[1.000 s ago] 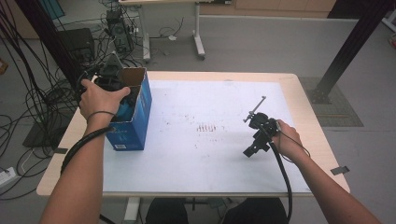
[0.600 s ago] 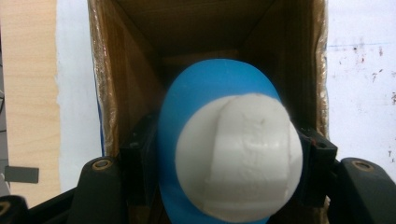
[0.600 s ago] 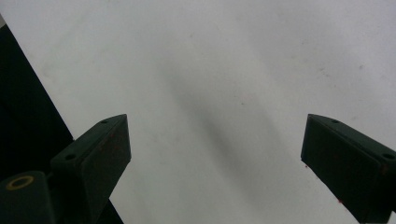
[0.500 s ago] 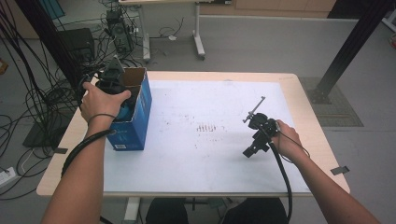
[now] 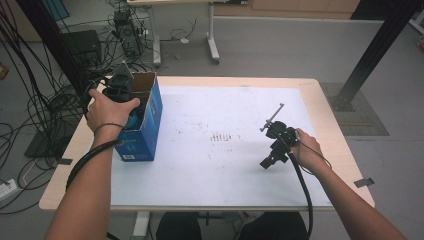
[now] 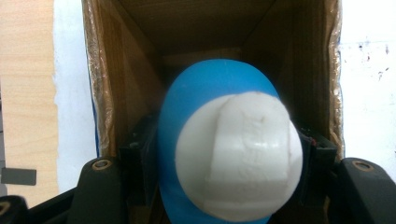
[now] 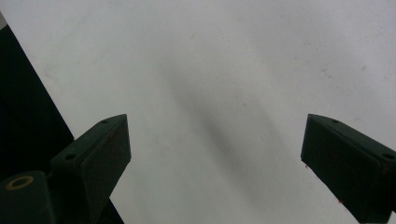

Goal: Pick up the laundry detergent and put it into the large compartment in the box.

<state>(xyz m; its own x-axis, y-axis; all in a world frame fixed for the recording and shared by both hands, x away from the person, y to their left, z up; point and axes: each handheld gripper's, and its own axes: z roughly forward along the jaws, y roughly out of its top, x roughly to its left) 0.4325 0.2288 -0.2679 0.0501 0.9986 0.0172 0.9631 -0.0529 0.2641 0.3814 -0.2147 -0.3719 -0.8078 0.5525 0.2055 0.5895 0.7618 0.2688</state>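
A blue bottle [image 6: 201,102] with a white ridged cap [image 6: 238,156] sits between the jaws of my left gripper [image 6: 224,154], which is shut on its sides. Bottle and jaws are inside an open cardboard box [image 6: 140,70] with blue outer walls [image 5: 145,132] at the table's left. In the high view the person's left hand holds the left gripper [image 5: 131,114] down into the box's top, and a bit of the blue bottle [image 5: 134,121] shows there. My right gripper [image 5: 267,162] hovers low over the white table top [image 7: 224,70] at the right, open with nothing between the jaws [image 7: 215,158].
A white sheet [image 5: 215,150] covers most of the wooden table [image 5: 330,125]. Faint dark marks [image 5: 220,136] lie on its middle. Cables and a desk's legs are on the floor behind, and a black post [image 5: 375,50] stands at the far right.
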